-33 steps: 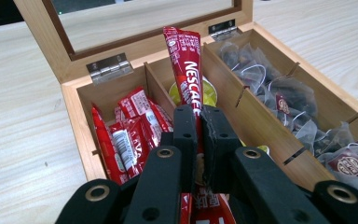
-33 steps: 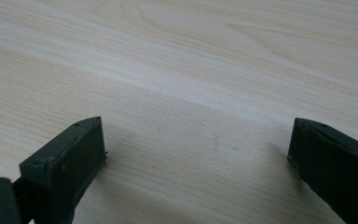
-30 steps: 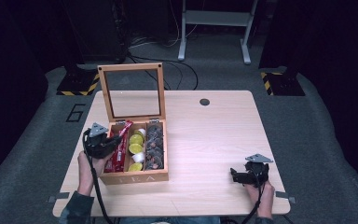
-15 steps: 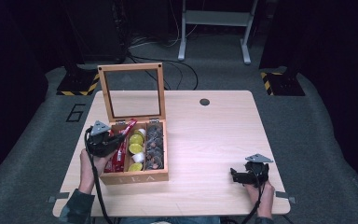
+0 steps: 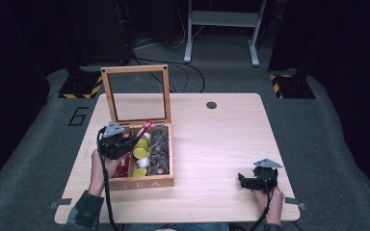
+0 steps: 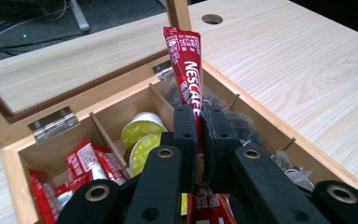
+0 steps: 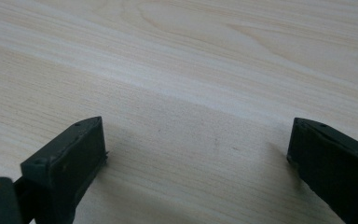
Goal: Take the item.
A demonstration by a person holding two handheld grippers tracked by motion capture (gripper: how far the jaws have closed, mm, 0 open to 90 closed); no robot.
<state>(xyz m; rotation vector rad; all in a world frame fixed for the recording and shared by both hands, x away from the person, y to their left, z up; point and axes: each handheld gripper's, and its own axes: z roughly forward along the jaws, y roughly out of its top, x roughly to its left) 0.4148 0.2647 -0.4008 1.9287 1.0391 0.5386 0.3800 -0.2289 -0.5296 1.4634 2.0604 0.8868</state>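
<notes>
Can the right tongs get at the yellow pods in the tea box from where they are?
Probably yes. The right tongs hover open over bare table, and the box lid stands up. But the left tongs, shut on a red sachet, hang right over the pods and would crowd them.

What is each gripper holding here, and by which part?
The left gripper pinches a red Nescafe stick sachet near its lower half, above the tea box. The right gripper holds nothing, jaws open.

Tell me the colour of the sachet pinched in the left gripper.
The sachet is red with white Nescafe lettering; the left gripper view shows it best.
</notes>
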